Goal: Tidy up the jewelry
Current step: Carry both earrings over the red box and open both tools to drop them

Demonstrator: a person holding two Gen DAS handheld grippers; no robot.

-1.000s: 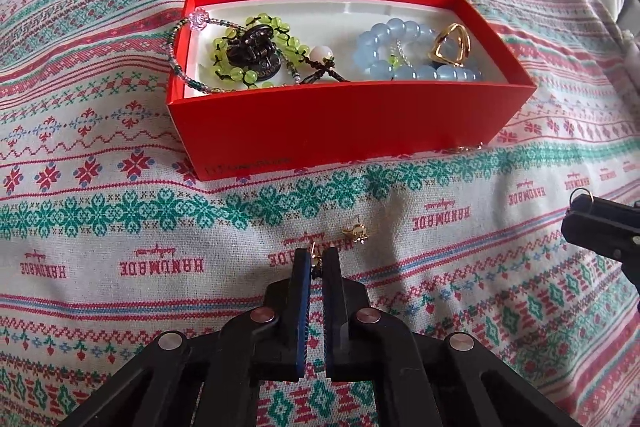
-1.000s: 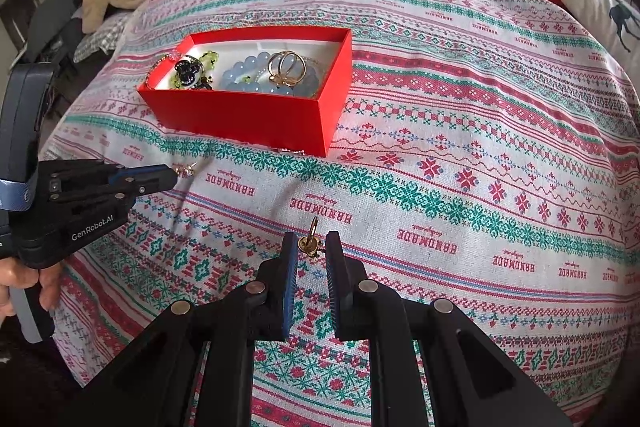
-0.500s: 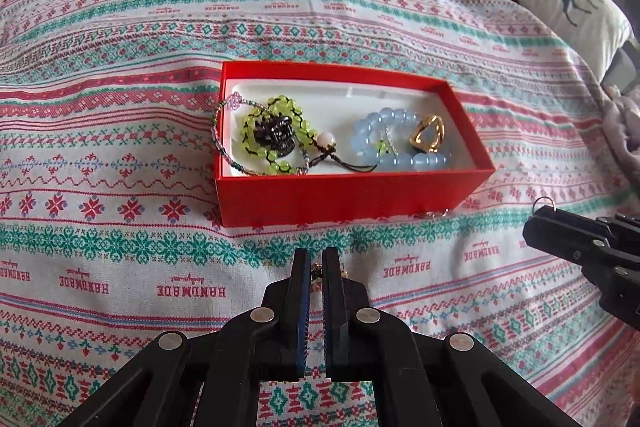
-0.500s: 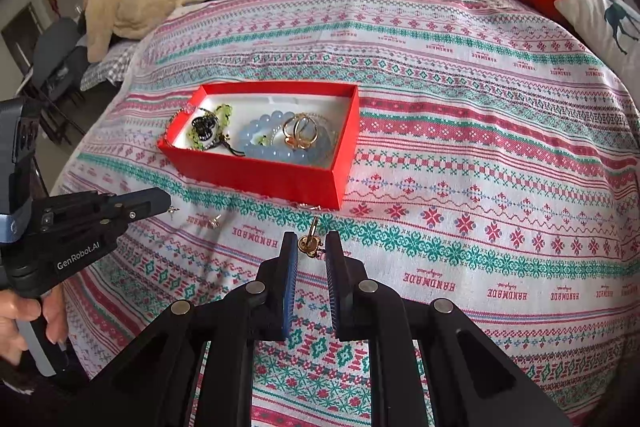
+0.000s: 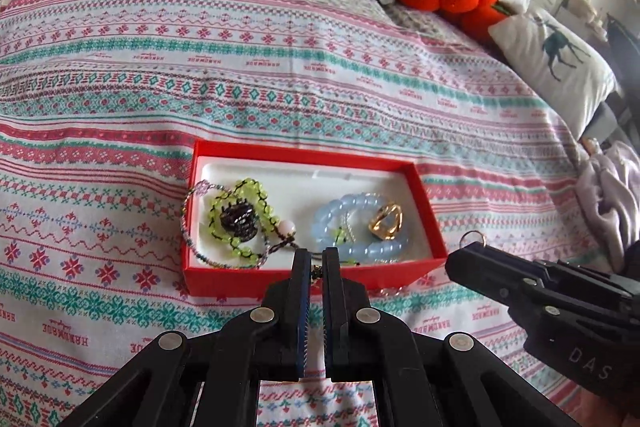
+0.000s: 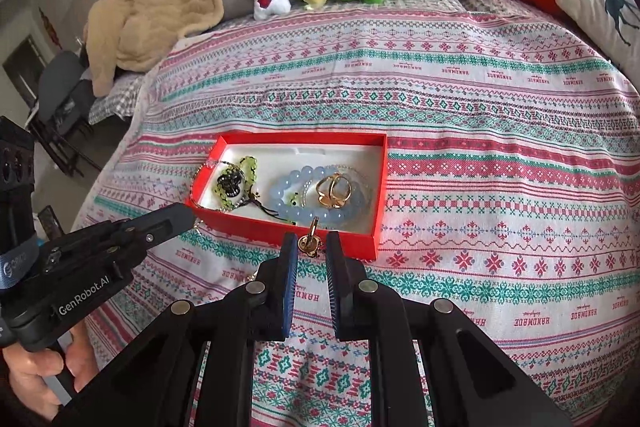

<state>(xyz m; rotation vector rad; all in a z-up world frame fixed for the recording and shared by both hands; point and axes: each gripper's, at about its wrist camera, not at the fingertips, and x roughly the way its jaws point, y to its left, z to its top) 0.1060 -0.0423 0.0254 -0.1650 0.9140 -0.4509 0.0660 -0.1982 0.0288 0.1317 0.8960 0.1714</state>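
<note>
while gripped, a gold earring [image 6: 311, 238] sits between the right fingers [image 6: 289, 259]

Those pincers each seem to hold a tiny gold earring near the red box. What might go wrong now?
The earring in the right gripper is pinched only at the tips, so it could slip onto the patterned bedspread and be hard to spot. A beaded strand already hangs over the red box wall and could snag.

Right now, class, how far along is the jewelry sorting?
Done: the green bead bracelet, blue bead bracelet and gold ring lie in the red box. In hand: the right gripper pinches a gold earring; the left gripper is shut on another small piece. Left: dropping both into the box.
</note>
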